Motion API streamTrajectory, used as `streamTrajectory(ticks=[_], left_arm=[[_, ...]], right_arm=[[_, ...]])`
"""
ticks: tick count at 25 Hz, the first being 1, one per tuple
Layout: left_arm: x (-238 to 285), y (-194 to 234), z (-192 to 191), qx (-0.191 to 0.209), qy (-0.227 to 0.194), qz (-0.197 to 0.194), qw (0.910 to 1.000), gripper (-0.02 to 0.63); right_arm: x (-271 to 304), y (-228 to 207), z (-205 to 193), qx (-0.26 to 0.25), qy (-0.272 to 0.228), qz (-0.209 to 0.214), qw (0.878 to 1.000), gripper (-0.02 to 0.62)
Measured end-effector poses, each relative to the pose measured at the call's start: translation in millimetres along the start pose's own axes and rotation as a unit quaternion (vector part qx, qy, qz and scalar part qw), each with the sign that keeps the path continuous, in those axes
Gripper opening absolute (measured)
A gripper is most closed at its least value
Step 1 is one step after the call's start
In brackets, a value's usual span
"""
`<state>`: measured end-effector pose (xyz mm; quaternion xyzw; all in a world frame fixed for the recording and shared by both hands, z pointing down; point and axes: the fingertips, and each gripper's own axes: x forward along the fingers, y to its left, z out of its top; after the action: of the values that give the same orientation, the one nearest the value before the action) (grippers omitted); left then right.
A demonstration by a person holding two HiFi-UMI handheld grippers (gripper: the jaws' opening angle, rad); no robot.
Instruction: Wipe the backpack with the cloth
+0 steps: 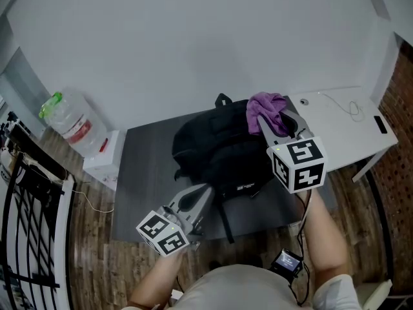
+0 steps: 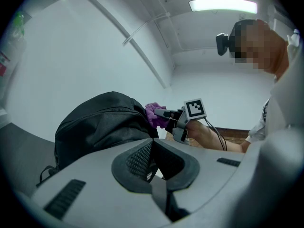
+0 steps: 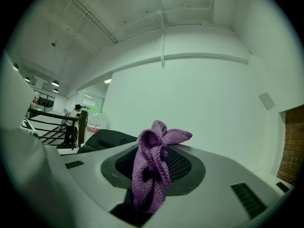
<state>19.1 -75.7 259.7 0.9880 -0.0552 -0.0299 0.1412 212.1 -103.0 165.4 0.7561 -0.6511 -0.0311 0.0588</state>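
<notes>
My right tongs (image 1: 270, 128) clamp the purple cloth (image 1: 266, 108) against the black backpack's (image 1: 213, 148) top for wiping, while my left tongs (image 1: 197, 199), pressed closed, sit at its near side, likely to steady it.

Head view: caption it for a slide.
Right gripper holds a purple cloth at the far end of the black backpack; shut left gripper at its near edge.

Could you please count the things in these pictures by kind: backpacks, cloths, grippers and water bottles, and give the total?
backpack: 1
cloth: 1
grippers: 2 (left gripper, right gripper)
water bottle: 1
total: 5
</notes>
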Motion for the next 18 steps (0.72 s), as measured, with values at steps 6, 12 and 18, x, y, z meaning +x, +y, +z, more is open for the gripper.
streamTrajectory(ticks=[6, 12, 18], left_arm=[[6.5, -0.4, -0.2, 0.001, 0.004, 0.006, 1.0, 0.005], [12.5, 1.5, -3.4, 0.0, 0.011, 0.009, 0.9999, 0.005], [14.2, 1.5, -3.4, 0.003, 0.013, 0.01, 0.9999, 0.005]], right_arm=[[3.9, -24.3, -13.1, 0.017, 0.011, -0.008, 1.0, 0.13], [10.5, -44.1, -30.7, 0.037, 0.027, -0.013, 0.999, 0.129], [11.7, -51.6, -40.0, 0.044, 0.034, -0.008, 0.998, 0.13]])
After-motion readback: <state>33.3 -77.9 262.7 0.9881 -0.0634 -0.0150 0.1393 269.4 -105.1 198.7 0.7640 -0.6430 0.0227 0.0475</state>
